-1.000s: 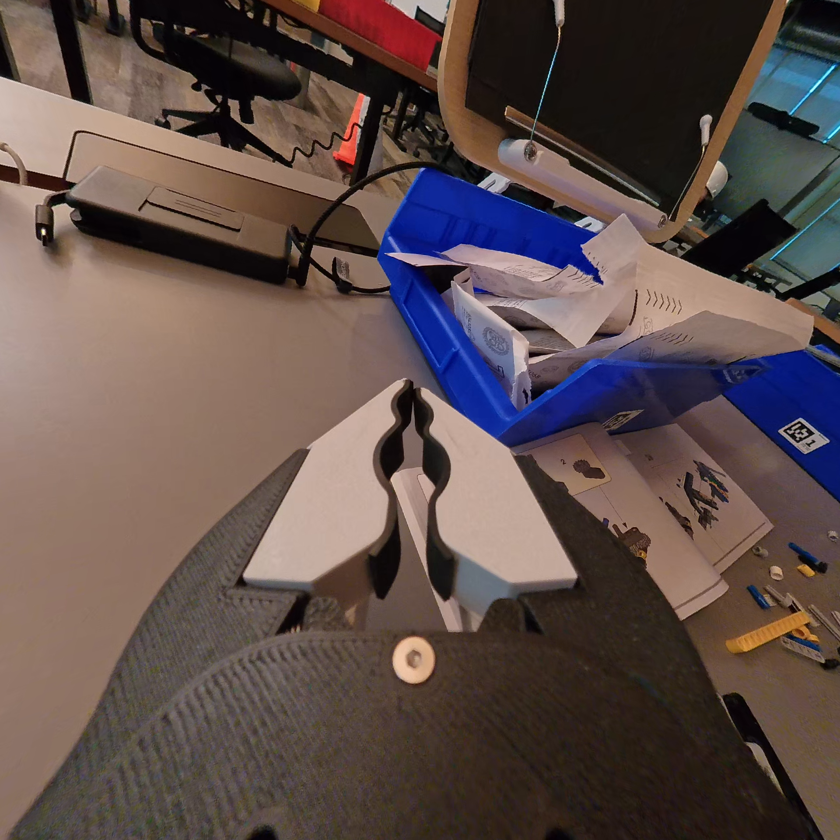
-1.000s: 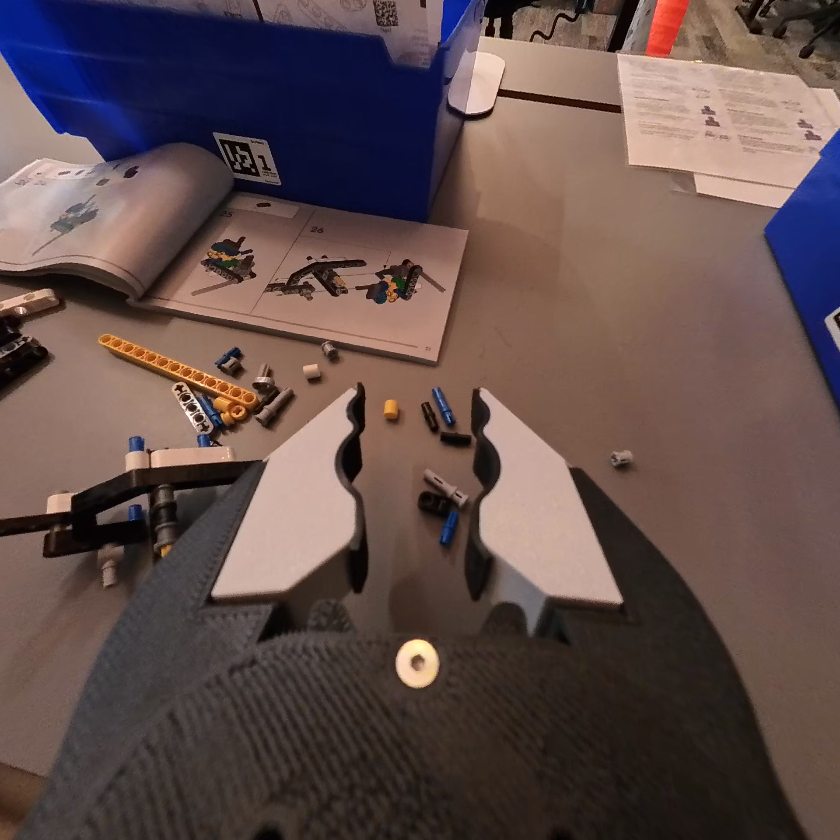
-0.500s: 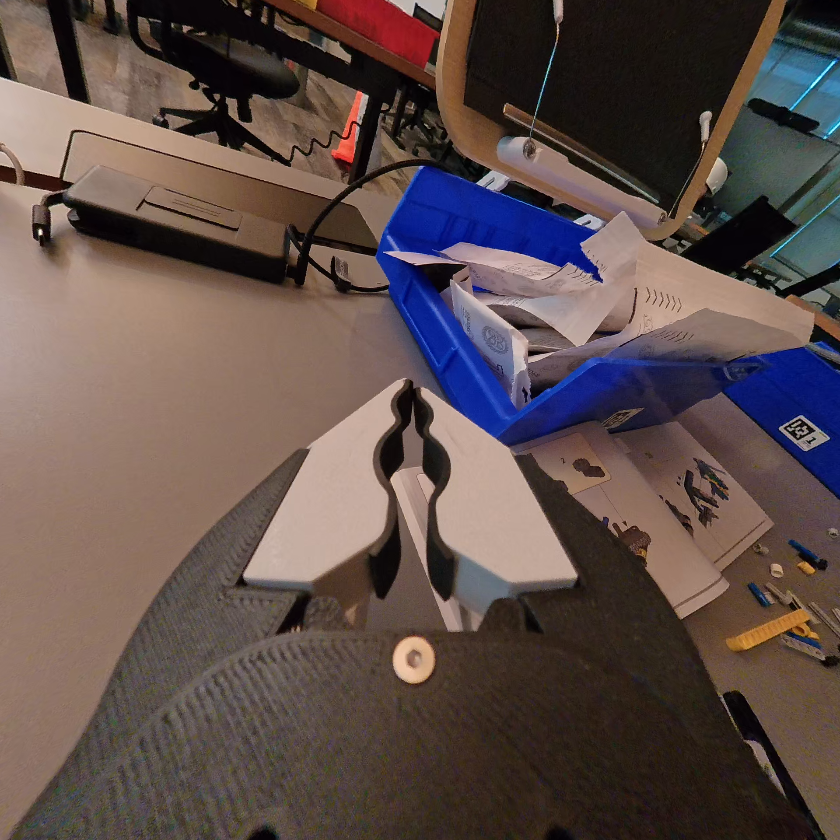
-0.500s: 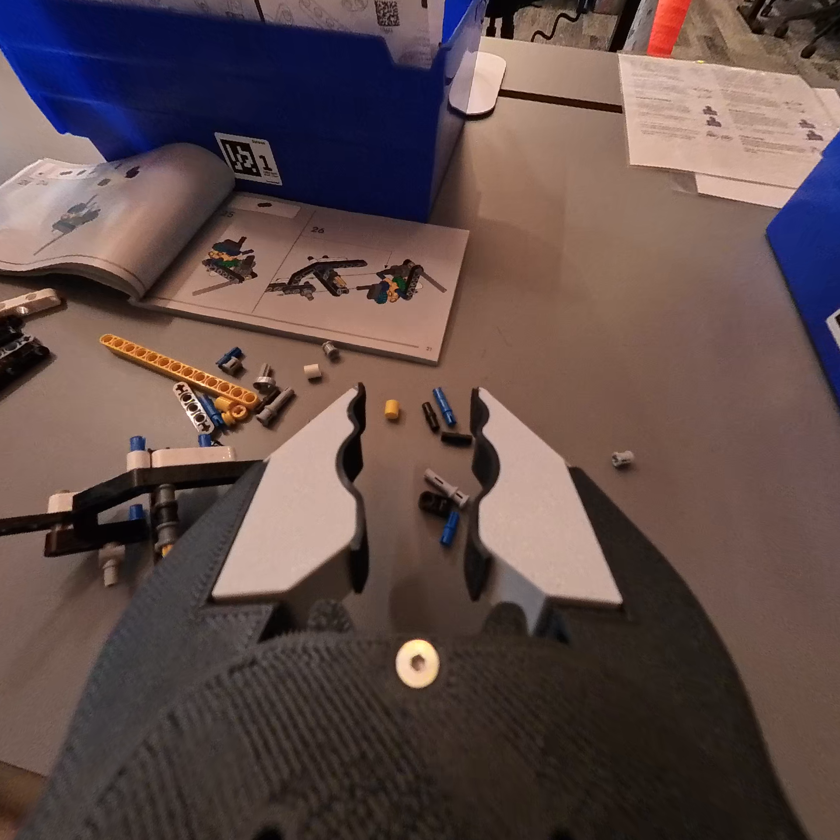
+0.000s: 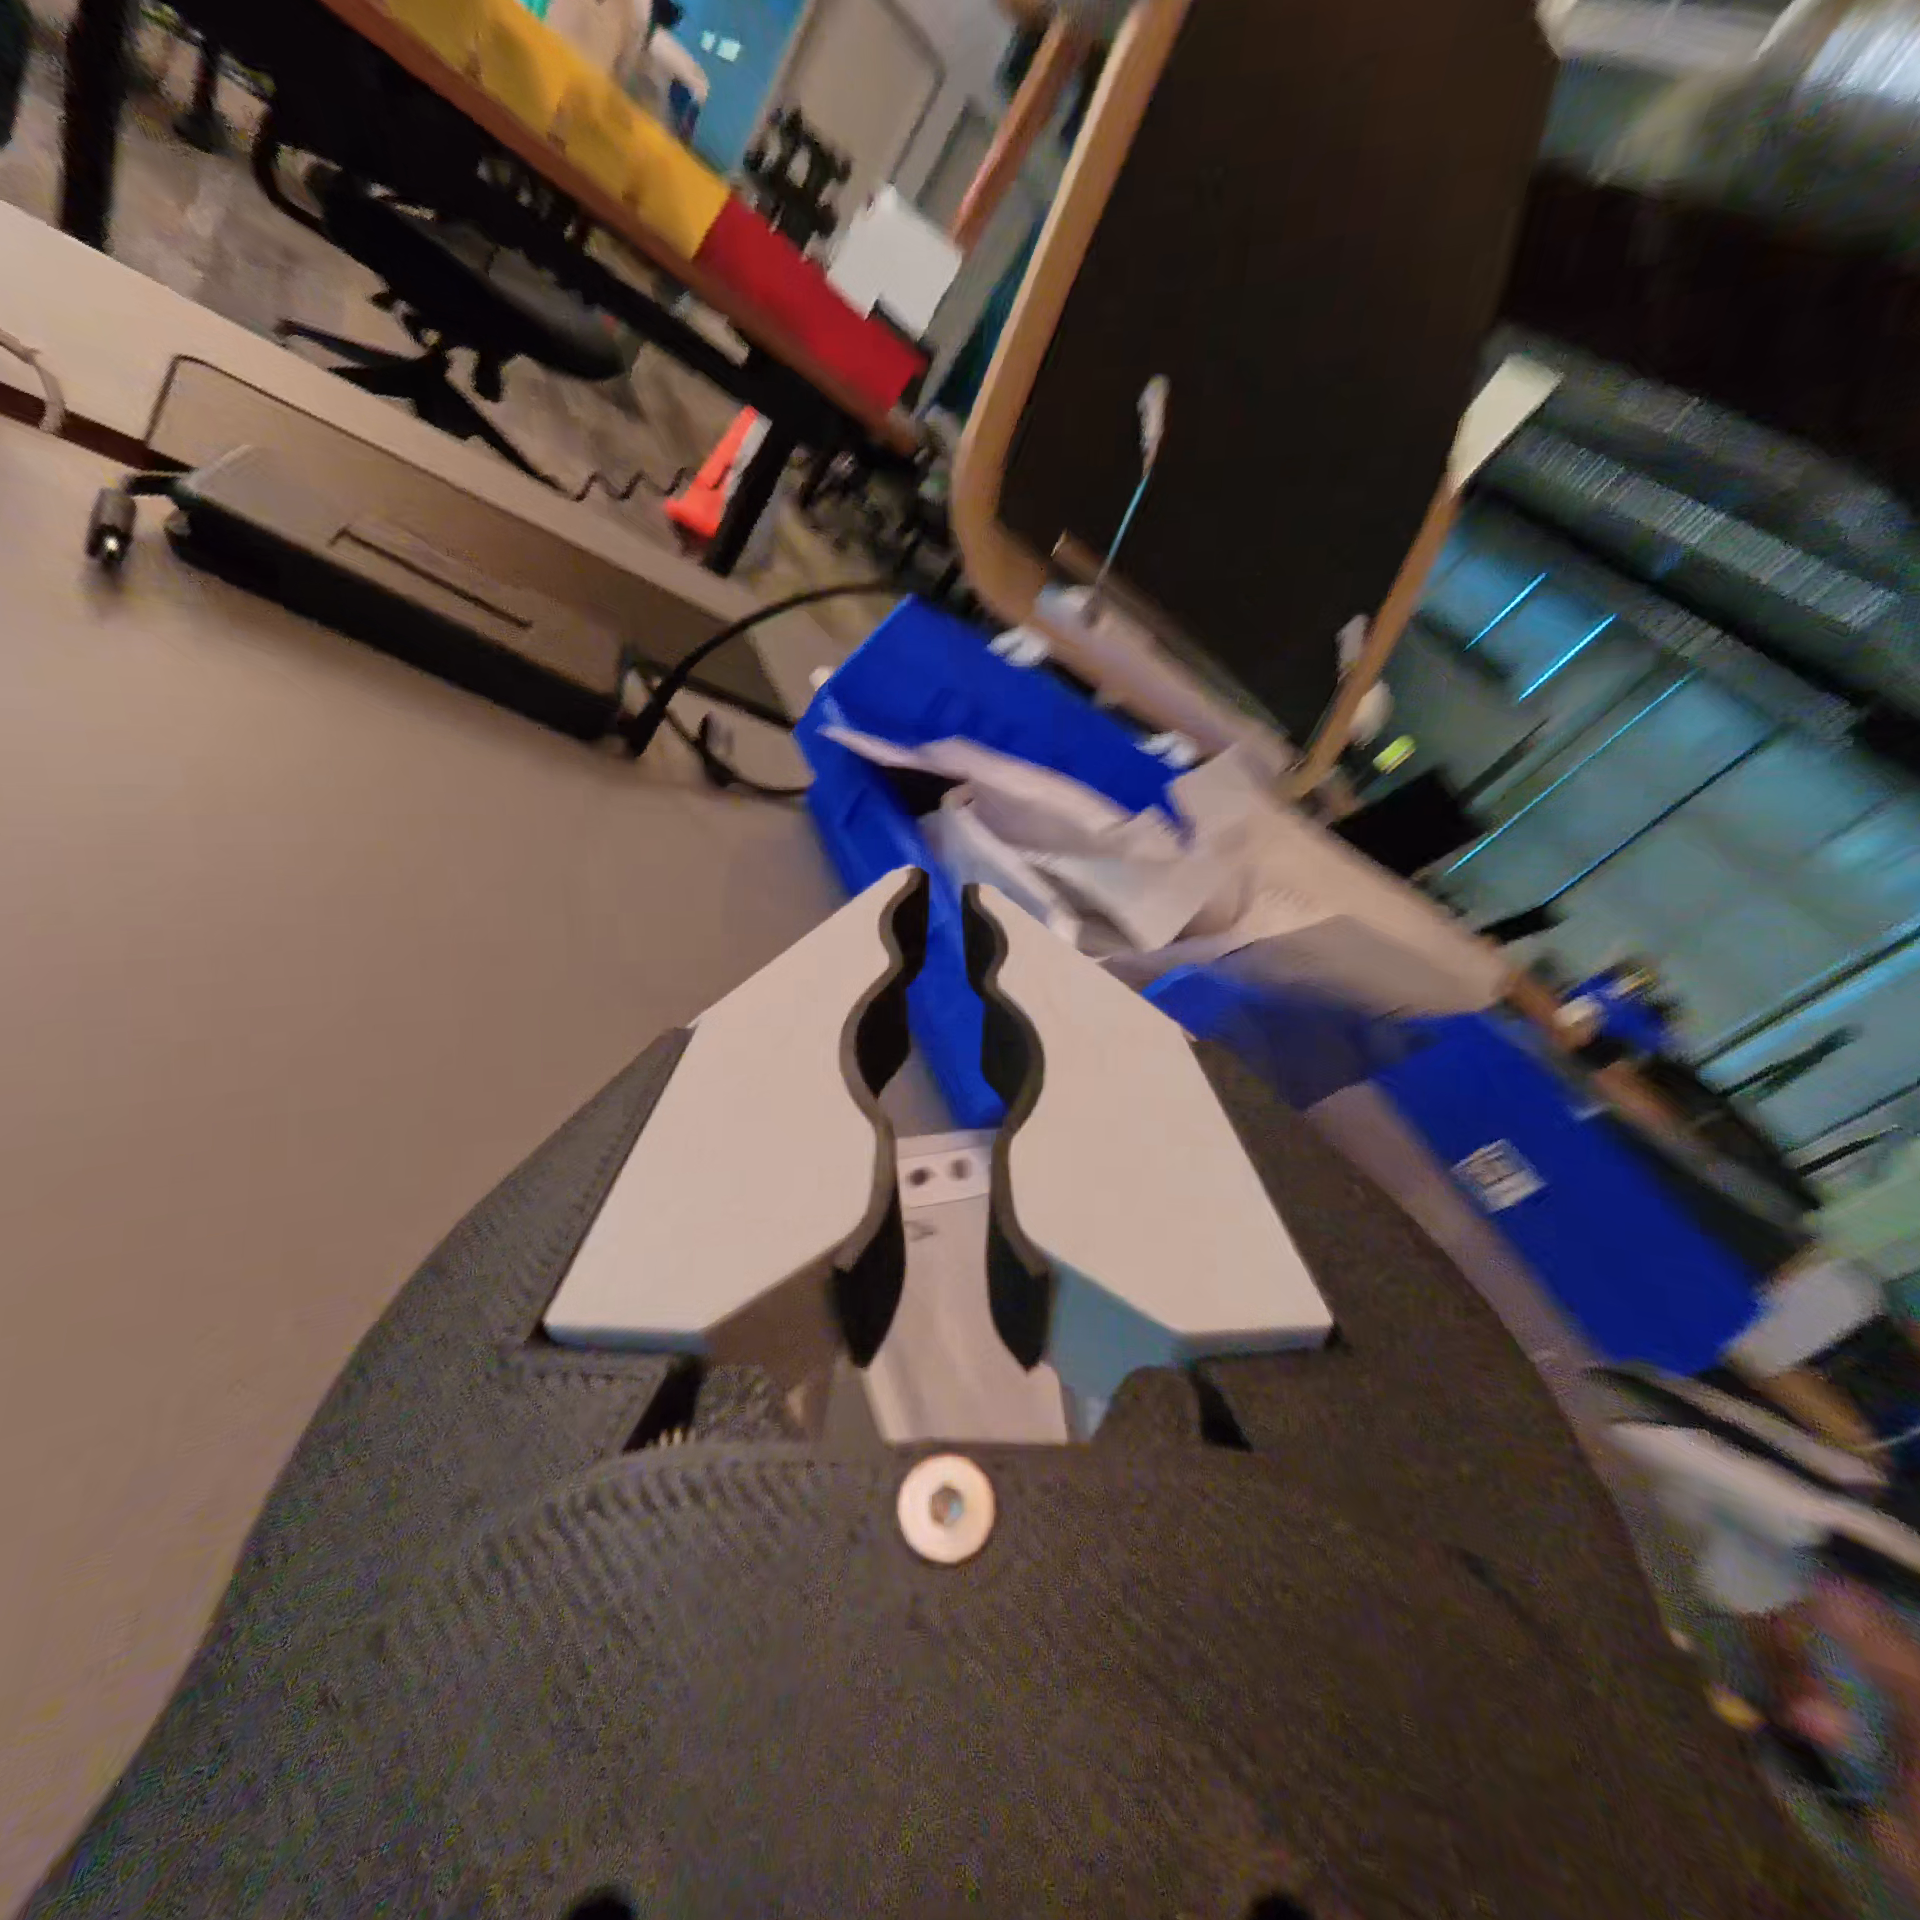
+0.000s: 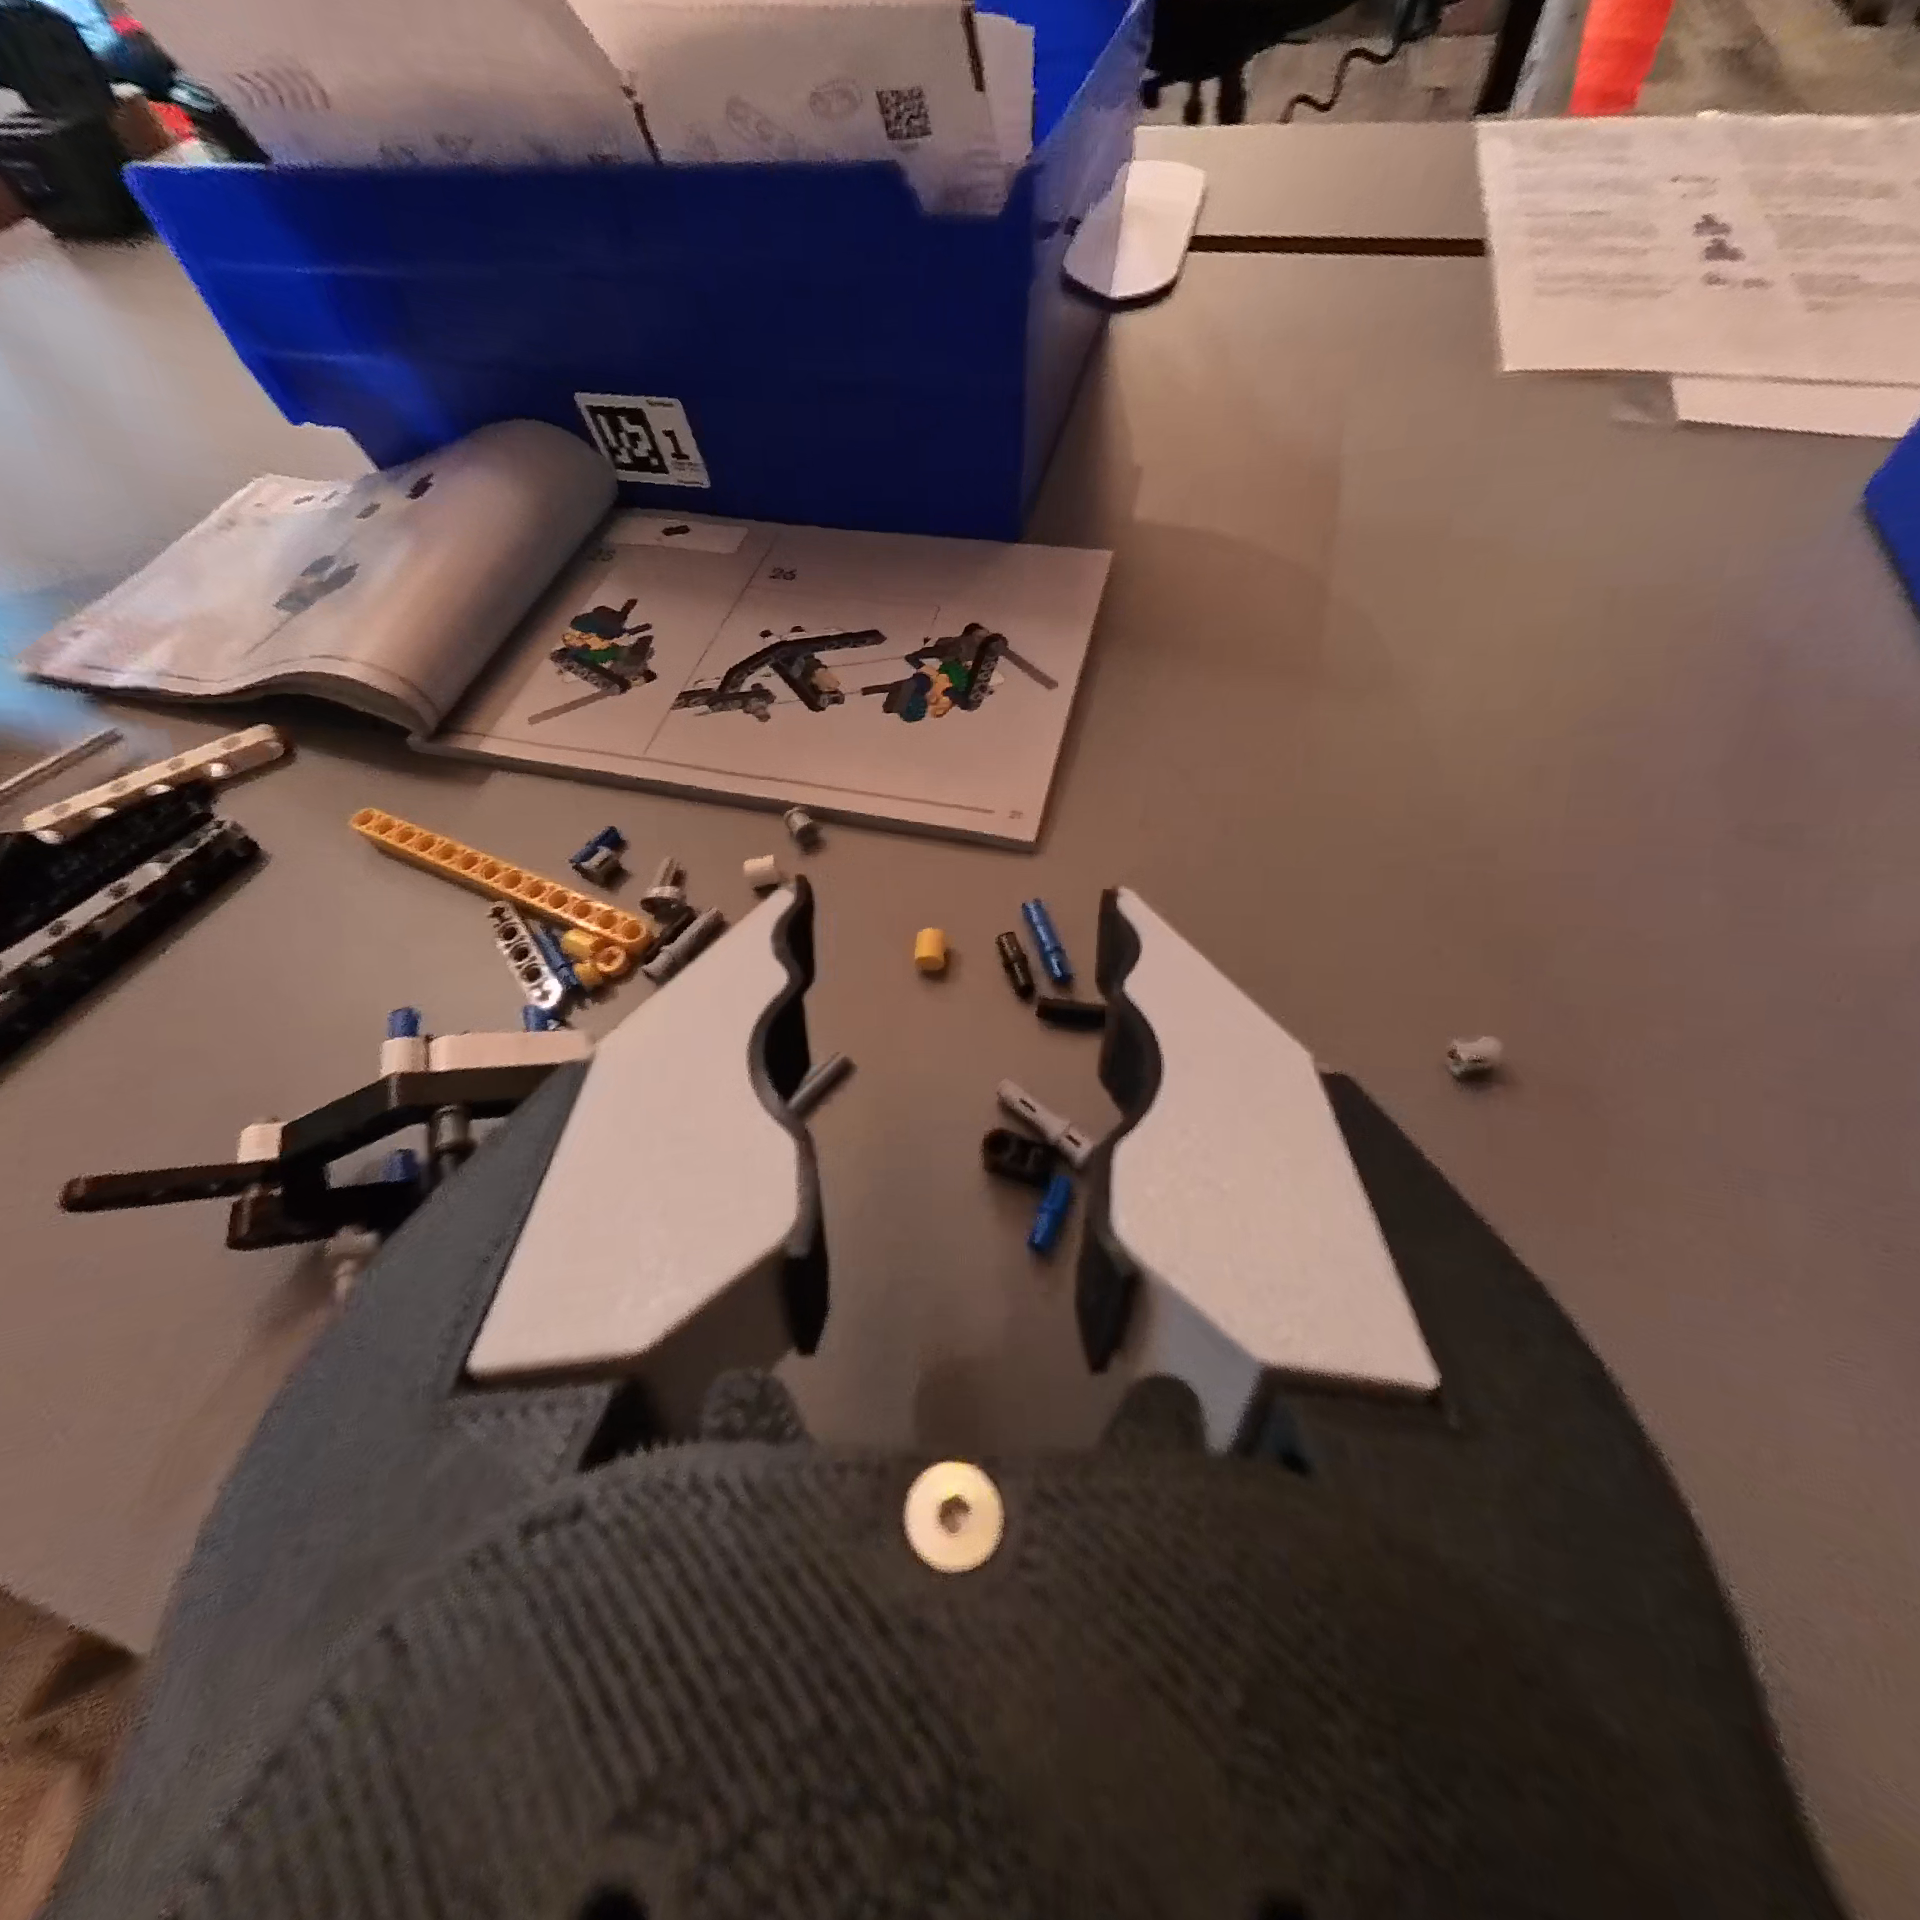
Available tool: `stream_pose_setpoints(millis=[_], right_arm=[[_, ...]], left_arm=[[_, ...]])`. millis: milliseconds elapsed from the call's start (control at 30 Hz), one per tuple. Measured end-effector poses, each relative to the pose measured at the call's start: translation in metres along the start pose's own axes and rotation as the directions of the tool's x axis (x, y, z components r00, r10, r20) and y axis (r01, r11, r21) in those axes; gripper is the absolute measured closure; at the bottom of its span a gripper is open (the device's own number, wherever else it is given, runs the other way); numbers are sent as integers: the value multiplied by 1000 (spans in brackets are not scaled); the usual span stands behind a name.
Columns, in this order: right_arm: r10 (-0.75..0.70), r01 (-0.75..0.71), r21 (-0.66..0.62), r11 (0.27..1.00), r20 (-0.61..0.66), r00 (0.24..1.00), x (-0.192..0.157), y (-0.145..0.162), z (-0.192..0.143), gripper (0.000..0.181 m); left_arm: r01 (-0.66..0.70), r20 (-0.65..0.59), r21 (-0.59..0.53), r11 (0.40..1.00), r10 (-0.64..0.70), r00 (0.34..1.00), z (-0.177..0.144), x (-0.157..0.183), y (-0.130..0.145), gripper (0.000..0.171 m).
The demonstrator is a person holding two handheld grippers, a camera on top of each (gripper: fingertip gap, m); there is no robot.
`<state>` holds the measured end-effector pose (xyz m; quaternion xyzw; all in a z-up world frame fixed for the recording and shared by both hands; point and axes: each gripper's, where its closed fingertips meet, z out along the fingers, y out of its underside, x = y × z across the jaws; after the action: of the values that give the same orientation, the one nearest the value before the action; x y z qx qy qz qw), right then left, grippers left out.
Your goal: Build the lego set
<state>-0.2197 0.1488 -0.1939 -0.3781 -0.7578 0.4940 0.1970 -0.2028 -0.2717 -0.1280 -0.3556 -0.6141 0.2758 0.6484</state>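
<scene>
My left gripper (image 5: 943,894) is shut on a light grey lego piece (image 5: 940,1179) with small holes, which sits deep between the jaws. That view is blurred by motion. My right gripper (image 6: 956,904) is open and empty above loose pins on the grey table: a yellow bush (image 6: 932,951), blue pins (image 6: 1044,940), a grey pin (image 6: 1044,1117) and a black connector (image 6: 1013,1153). A dark grey axle (image 6: 826,1081) shows beside its left finger. A partly built black and white assembly (image 6: 343,1122) lies left of that gripper. A long yellow beam (image 6: 499,883) lies behind it.
An open instruction booklet (image 6: 779,665) lies before a blue bin (image 6: 623,312) holding paper bags. Black beams (image 6: 104,883) lie at the far left, printed sheets (image 6: 1704,239) at the back right. In the left view a black power adapter (image 5: 395,582) and its cable lie on the table. One gripper's finger ends stand about 45 cm off the other's. The yellow bush (image 6: 932,951) is about 4 cm from my right fingertips and 40 cm from my left.
My left gripper has swung upward with the grey piece, and its view now looks higher and is blurred. My right gripper has drawn back slightly; a grey axle now shows by its left finger.
</scene>
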Motion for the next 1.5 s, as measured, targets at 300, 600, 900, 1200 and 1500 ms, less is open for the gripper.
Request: stream_pose_setpoints(millis=[300,600,900,1200,1500], right_arm=[[26,-21,-24,999,243,970,-29,4,-8,113],[-64,11,137,990,383,922,-37,-40,-7,118],[5,-90,149,985,491,871,-41,-38,-22,119],[8,-111,155,982,546,838,-67,-36,-27,121],[-42,-68,196,978,507,861,-67,-38,-30,123]], left_arm=[[-69,50,45,997,67,996,-131,48,30,149],[-204,154,-128,971,223,963,-133,47,70,129],[-136,75,14,991,134,988,-121,47,58,125],[-150,-40,-69,986,148,988,-131,65,73,119],[-53,-87,-172,984,39,995,-126,66,89,116]])
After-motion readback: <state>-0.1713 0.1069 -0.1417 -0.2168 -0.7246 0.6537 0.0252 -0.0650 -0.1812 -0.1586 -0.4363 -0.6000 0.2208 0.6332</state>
